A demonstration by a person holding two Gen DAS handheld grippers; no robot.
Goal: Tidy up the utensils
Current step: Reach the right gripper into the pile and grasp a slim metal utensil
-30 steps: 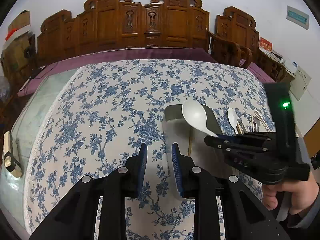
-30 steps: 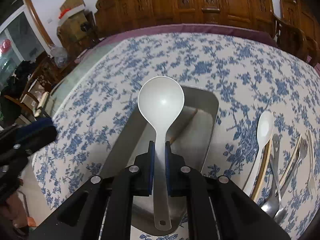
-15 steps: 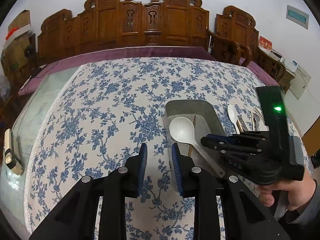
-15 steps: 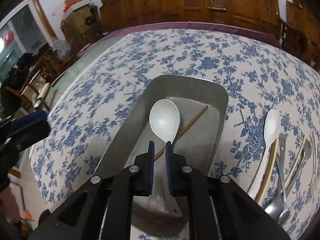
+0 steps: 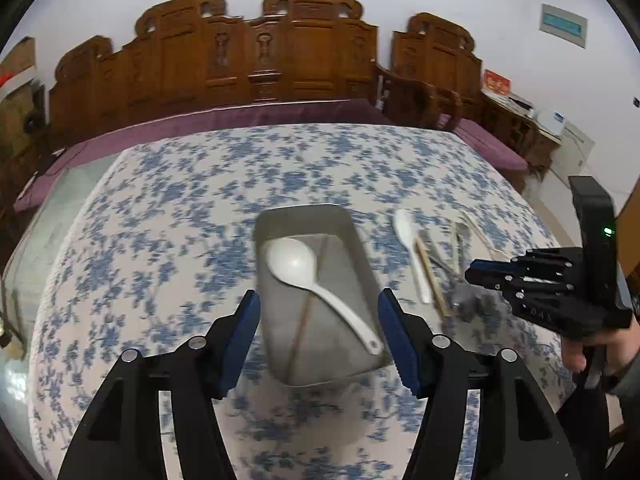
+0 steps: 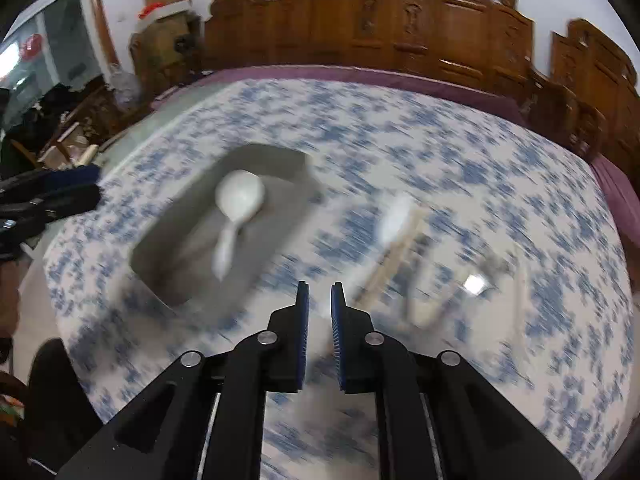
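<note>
Nearest in the left wrist view: left gripper [image 5: 319, 334], jaws spread wide and empty, blue pads flanking the near end of a grey metal tray [image 5: 362, 258] on a blue-flowered tablecloth [image 5: 160, 240]. Inside the tray: a large white spoon [image 5: 294, 262], bowl toward the far left, handle slanting to the near right corner, lying across a thin wooden chopstick [image 5: 306, 312]. Just right of the tray, on the cloth: a smaller white spoon [image 5: 408, 236], more chopsticks and metal cutlery [image 5: 456, 264] side by side, blurred. Farther right: right gripper [image 5: 480, 274], held in a hand [image 5: 592, 344], above that cutlery. In the heavily blurred right wrist view: right gripper [image 6: 319, 312] with a narrow gap between its pads, nothing held, tray [image 6: 168, 256] ahead left. Beyond the table: carved wooden chairs [image 5: 260, 52] against a pale wall.
</note>
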